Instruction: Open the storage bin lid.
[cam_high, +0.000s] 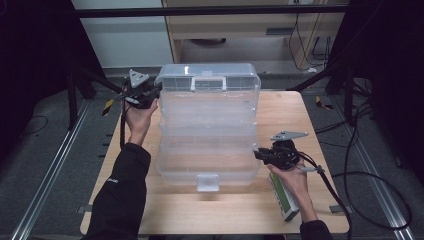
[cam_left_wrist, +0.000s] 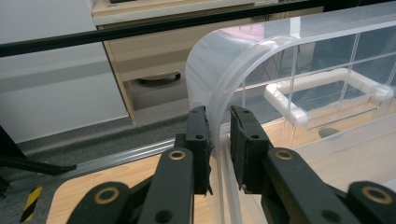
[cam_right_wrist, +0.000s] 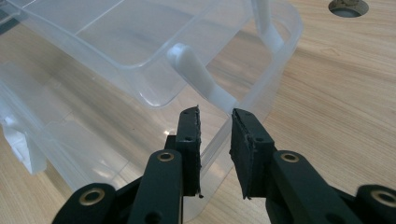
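A clear plastic organiser case (cam_high: 207, 135), hinged open with stepped trays, occupies the middle of the light wooden table (cam_high: 235, 210). Its lid section stands at the far edge, with a white carry handle (cam_high: 208, 82) at the top. A white latch tab (cam_high: 207, 182) hangs from the near edge of the base.

The left gripper (cam_high: 156, 90) is held at the far left corner of the case, by the upright lid. In the left gripper view, the curved rim of the lid (cam_left_wrist: 219, 116) passes between the two black jaws. The left jaw lies against the rim; a narrow gap shows at the right jaw, so a firm pinch cannot be confirmed. The jaws are spread only slightly wider than the rim.

The right gripper (cam_high: 257, 154) is held at the near right side of the case. In the right gripper view, the rim of the base wall (cam_right_wrist: 215, 135) runs between the jaws, just below a white pivot arm (cam_right_wrist: 198, 77) that links the trays. The jaws stand narrowly apart on either side of the wall; contact by the pads cannot be determined.

A green and white flat box (cam_high: 284, 200) lies on the table under the right hand (cam_high: 292, 180).
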